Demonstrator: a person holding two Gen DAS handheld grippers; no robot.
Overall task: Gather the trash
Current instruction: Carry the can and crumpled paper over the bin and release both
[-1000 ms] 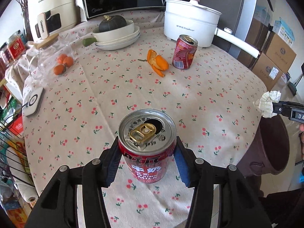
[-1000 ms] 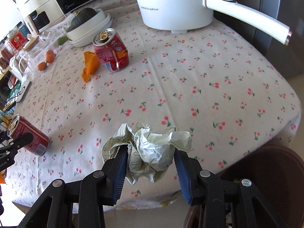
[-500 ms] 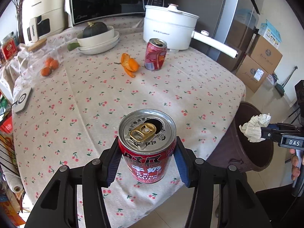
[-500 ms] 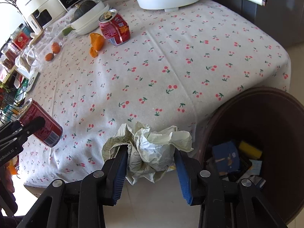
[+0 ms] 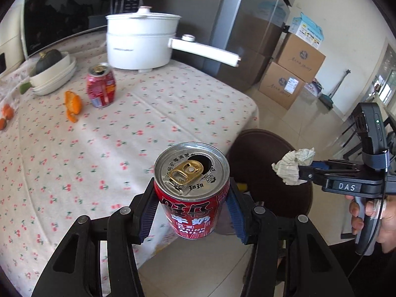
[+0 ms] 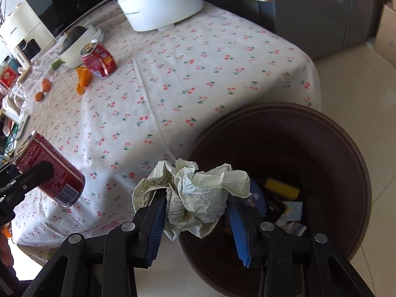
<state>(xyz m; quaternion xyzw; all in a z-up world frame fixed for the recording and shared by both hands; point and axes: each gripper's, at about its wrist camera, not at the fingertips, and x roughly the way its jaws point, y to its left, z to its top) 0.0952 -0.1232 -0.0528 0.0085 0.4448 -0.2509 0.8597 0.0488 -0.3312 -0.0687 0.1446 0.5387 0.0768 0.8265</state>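
Over the bin's rim (image 6: 356, 148) right tongs (image 6: 198, 204) grip crumpled paper (image 6: 195, 193); left tongs (image 5: 191, 198) clamp a can (image 5: 191, 188) past the table edge (image 5: 252, 113).

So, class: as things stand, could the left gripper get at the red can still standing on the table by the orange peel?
Probably not yet. The left gripper is already shut on a red can, so its jaws are full. The way to the standing can looks clear across the tablecloth.
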